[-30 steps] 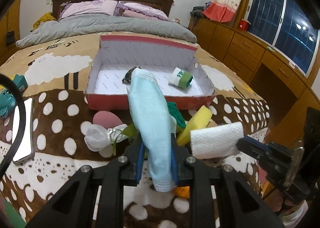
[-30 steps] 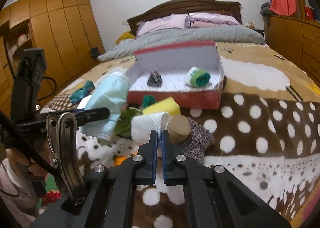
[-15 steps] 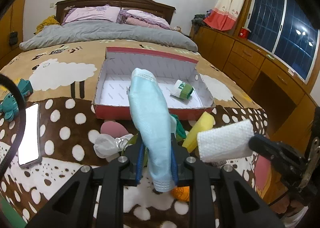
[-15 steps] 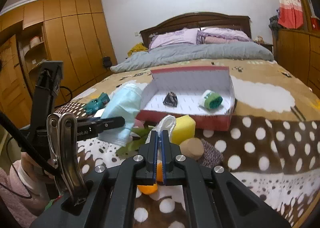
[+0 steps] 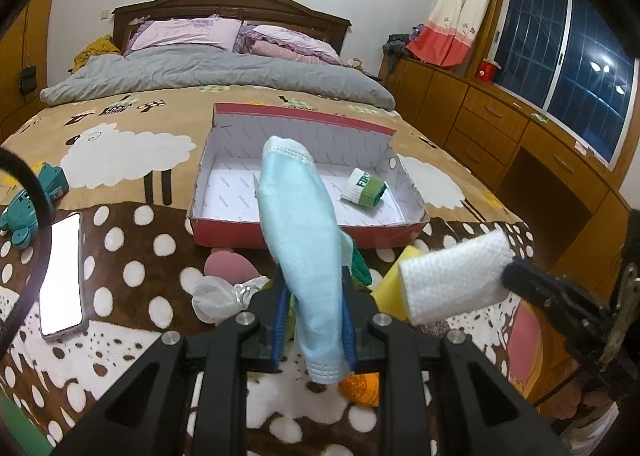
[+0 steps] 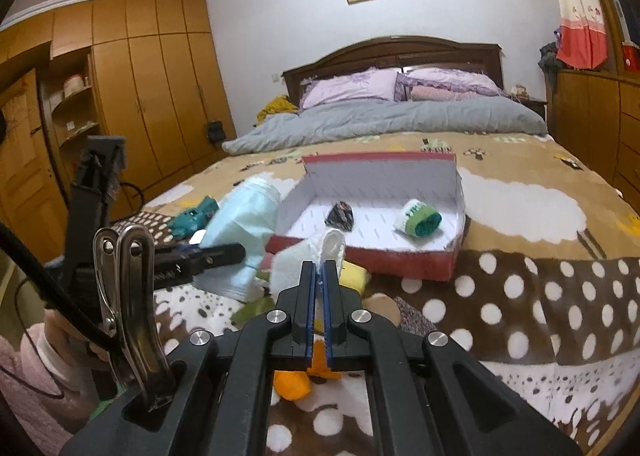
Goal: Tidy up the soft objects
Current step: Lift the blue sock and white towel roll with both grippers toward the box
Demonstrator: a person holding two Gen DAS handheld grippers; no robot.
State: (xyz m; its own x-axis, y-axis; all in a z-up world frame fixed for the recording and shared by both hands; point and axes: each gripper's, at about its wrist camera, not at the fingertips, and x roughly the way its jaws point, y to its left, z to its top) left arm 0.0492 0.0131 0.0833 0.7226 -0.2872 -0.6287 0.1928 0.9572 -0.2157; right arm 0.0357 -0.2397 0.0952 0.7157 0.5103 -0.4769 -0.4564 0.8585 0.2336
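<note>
A blue face mask [image 5: 304,256] is clamped upright in the left gripper [image 5: 314,330]; a white rolled towel [image 6: 308,260] is pinched in the right gripper [image 6: 318,312], both short of the red box [image 5: 280,234].

**Both wrist views facing the headboard**

Looking forward along each gripper's fingers, hovering close above the bedspread [image 5: 120,256]. Sharing the red box [image 5: 304,234] [image 6: 360,256] ahead, and catching each other's gripper at the frame edges.
</note>
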